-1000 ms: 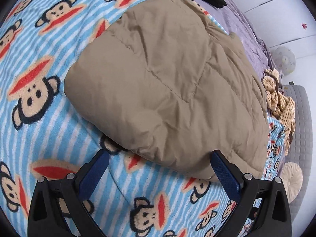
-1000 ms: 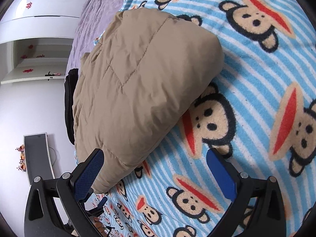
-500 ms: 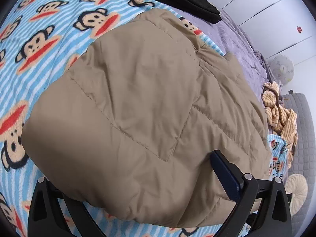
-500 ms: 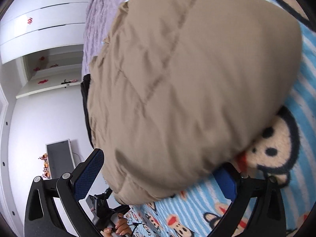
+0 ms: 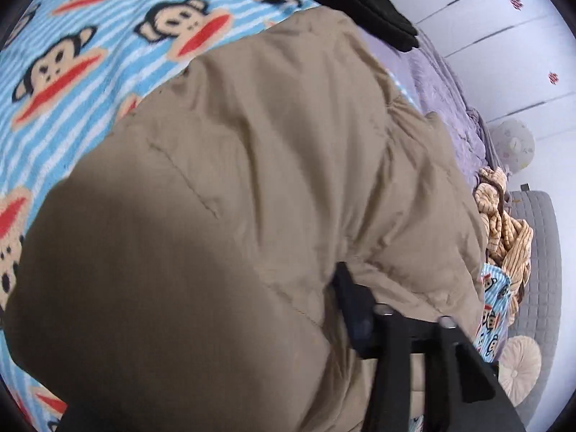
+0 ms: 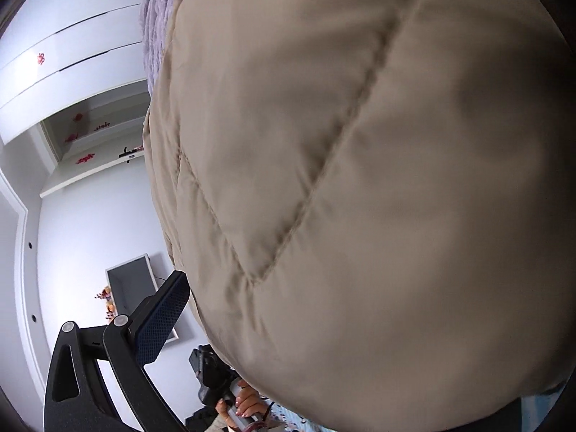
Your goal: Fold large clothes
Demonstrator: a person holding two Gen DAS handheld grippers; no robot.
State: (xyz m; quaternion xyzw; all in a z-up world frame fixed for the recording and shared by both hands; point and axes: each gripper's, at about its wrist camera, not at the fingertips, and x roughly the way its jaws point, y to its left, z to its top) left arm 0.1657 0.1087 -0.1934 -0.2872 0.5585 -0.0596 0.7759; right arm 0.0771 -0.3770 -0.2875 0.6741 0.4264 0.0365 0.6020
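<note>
Puffy tan jacket (image 5: 252, 198) could slip: your left hand-held gripper (image 5: 345, 309) has just been closing on its edge, while the right hand-held gripper (image 6: 324, 306) (jaws spread) only straddles it.

My left camera looks steeply down, pressed close over the tan padded jacket (image 5: 252, 198), bed blanket (image 5: 90, 72) upper left. My right camera sits nearer still, jacket filling its right side, wardrobe (image 6: 72, 54) upper left. Both share the jacket.
</note>
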